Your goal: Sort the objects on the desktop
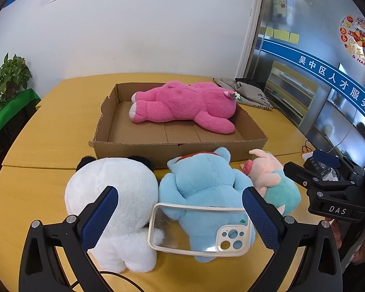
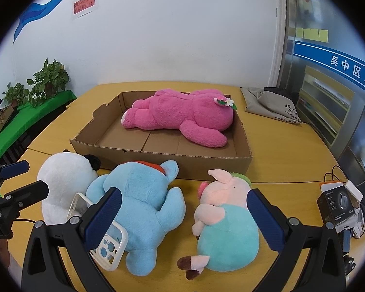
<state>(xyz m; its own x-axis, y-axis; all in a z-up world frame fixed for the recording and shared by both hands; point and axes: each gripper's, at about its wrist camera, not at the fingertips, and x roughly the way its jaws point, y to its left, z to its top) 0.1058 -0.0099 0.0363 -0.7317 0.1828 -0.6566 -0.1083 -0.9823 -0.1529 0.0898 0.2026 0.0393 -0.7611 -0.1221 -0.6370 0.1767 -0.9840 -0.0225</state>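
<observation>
A pink plush bear lies in the shallow cardboard box. In front of the box lie a white panda plush, a blue plush and a pink pig plush in a teal shirt. A clear phone case leans on the blue plush. My left gripper is open above the case and empty. My right gripper is open, empty, between blue plush and pig.
A grey cloth bag lies at the table's back right. Small boxes and a charger with cables sit at the right edge. Potted plants stand on a green-covered shelf to the left. The wall is behind the table.
</observation>
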